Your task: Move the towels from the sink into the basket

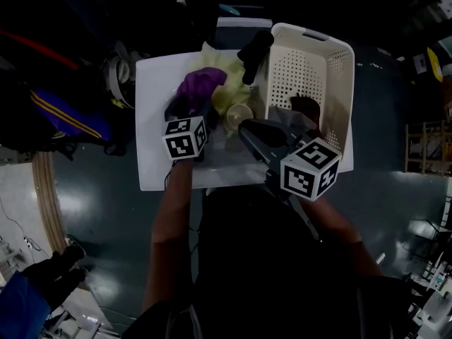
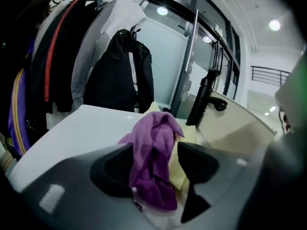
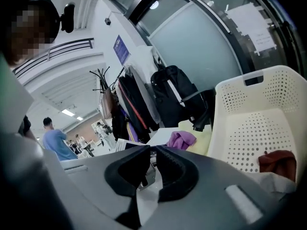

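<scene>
Purple towel (image 2: 148, 169) lies unclamped between the wide-spread jaws of the left claw (image 2: 154, 145); right claw (image 3: 152, 150) closed, empty.

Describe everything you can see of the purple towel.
The purple towel is soft, matte cloth, crumpled into a loose heap with a raised peak and folds hanging down. It sits in the white sink, resting against a pale yellow towel. The left tongs straddle it, with the jaws apart on either side and not visibly squeezing it.
</scene>
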